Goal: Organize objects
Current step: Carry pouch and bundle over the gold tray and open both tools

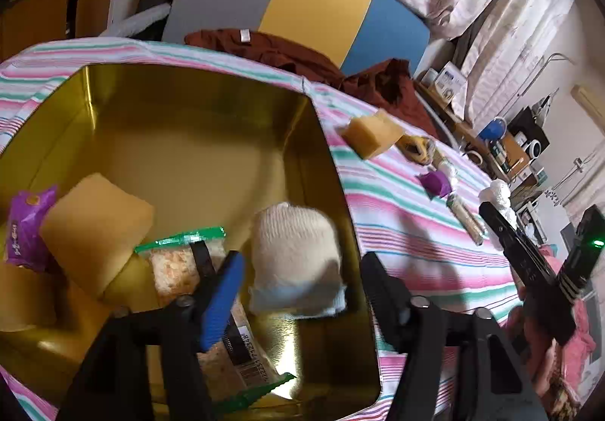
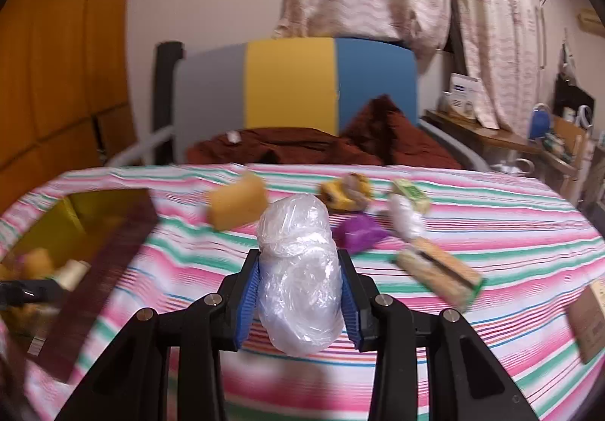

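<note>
Clear plastic-wrapped bundle point(image 2: 298, 285) held between the pads of the right gripper point(image 2: 300, 302), clamped at its lower half, top poking up past the fingertips. It is up off the striped cloth point(image 2: 491, 239), to the right of the gold tin point(image 1: 329, 141). Judged light and soft; the crinkled film looks slippery, so a hold across the thick middle, as now, seems safer than a pinch at the loose top (film alone would likely slide or tear).

Left gripper point(image 1: 302, 281) hangs over the tin's right side, jaws standing apart, nothing pressed between them. A white cloth-like bundle point(image 1: 295, 258) sits between the fingers inside the tin, not squeezed; whether it rests on the tin floor cannot be told. It looks soft and light, no care needed.

Also inside the tin, to its left side: a yellow sponge point(image 1: 94, 228), a purple packet point(image 1: 26, 228), a green-sealed bag of crumbly food point(image 1: 181, 266).

Outside the tin, on the cloth to its right: a second yellow sponge point(image 1: 372, 133), a small purple wrapper point(image 1: 435, 183), a long cracker pack point(image 1: 467, 218), a yellow-brown item too blurred to name.

Task judged partway: several things in, several loose.
</note>
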`<state>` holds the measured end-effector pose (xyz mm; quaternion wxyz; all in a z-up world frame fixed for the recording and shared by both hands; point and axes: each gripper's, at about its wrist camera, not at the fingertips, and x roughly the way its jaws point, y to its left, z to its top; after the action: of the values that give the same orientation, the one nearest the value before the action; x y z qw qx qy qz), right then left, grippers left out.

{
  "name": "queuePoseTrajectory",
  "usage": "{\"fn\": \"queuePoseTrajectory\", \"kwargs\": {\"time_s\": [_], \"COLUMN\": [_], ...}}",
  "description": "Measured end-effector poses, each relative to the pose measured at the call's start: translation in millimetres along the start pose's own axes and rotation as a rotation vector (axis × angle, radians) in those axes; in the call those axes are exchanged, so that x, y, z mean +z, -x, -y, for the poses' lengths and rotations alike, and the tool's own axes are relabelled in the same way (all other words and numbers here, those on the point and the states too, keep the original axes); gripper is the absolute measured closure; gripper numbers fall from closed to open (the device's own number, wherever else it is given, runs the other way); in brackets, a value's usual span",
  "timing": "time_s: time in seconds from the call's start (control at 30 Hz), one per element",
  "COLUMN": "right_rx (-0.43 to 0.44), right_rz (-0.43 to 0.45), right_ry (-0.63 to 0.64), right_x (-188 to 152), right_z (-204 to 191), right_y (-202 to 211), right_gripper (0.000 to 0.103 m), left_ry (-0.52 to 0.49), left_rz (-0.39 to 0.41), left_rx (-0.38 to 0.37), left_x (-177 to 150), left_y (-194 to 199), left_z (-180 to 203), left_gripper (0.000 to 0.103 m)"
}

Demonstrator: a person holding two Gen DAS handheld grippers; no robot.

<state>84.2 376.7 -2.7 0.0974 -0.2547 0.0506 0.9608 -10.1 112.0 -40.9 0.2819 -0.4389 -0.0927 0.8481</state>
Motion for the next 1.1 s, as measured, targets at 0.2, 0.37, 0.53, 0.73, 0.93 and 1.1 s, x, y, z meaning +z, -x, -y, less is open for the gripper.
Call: {"fn": "queuePoseTrajectory", "kwargs": {"time_s": [0.2, 0.37, 0.53, 0.73, 0.93, 1.1], "right_rx": [0.165, 0.282, 0.393, 0.527, 0.619, 0.678], "right_rz": [-0.04, -0.101, -0.207, -0.305, -0.385, -0.467], "right_ry": [0.008, 0.005, 0.018, 0.09, 0.159, 0.184], "right_x": [5.6, 3.9, 1.0, 1.6, -3.8, -10.1], "right_z": [-48.9, -84.2, -121.0, -176.5, -226.3, -251.9], "right_y": [8.6, 8.8, 4.0, -3.3, -15.9, -35.2], "right_gripper": [0.065, 0.065, 0.065, 0.065, 0.065, 0.065], "left_ry": [-0.01, 0.012, 0.085, 0.175, 0.197, 0.225], "left_rz": [0.103, 0.158, 0.182, 0.194, 0.249, 0.273], "left_rx": [0.027, 0.068, 0.113, 0.157, 0.196, 0.202], "left_x": [1.5, 9.3, 20.7, 34.3, 43.0, 46.3], "left_y": [30.8, 50.8, 65.8, 82.2, 105.4, 116.7], "left_z": [-4.0, -22.6, -46.4, -73.5, -88.0, -94.4], "left_gripper": [0.013, 0.004, 0.001, 0.001, 0.001, 0.001]}}
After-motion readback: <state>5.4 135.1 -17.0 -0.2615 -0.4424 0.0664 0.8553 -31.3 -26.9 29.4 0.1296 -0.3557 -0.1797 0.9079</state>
